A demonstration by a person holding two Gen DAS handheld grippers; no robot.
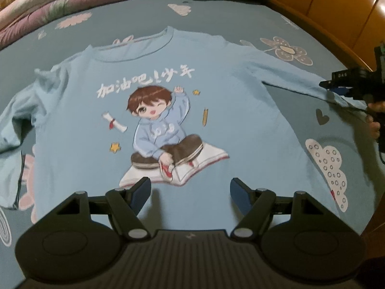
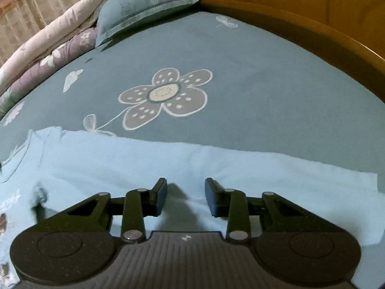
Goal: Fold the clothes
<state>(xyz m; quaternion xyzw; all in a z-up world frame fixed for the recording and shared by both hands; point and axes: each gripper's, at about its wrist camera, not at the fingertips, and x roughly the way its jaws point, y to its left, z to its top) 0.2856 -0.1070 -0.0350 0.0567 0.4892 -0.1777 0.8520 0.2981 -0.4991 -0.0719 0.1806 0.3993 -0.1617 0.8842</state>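
A light blue long-sleeved shirt [image 1: 211, 77] with a cartoon boy print lies front up and spread flat on the bed. My left gripper [image 1: 190, 192] hovers open above its lower hem, nothing between the fingers. In the right wrist view, the shirt's right sleeve [image 2: 216, 163] stretches across the sheet. My right gripper [image 2: 185, 196] stands open just over that sleeve, holding nothing. In the left wrist view the right gripper [image 1: 336, 86] shows at the far right by the sleeve's end, with a hand [image 1: 374, 118] on its handle.
The bed sheet [image 2: 264, 84] is grey-blue with flower and cloud prints. A folded quilt [image 1: 72, 2] and a pillow [image 2: 149, 4] lie at the head of the bed. A wooden bed frame [image 2: 312, 33] runs along the right side.
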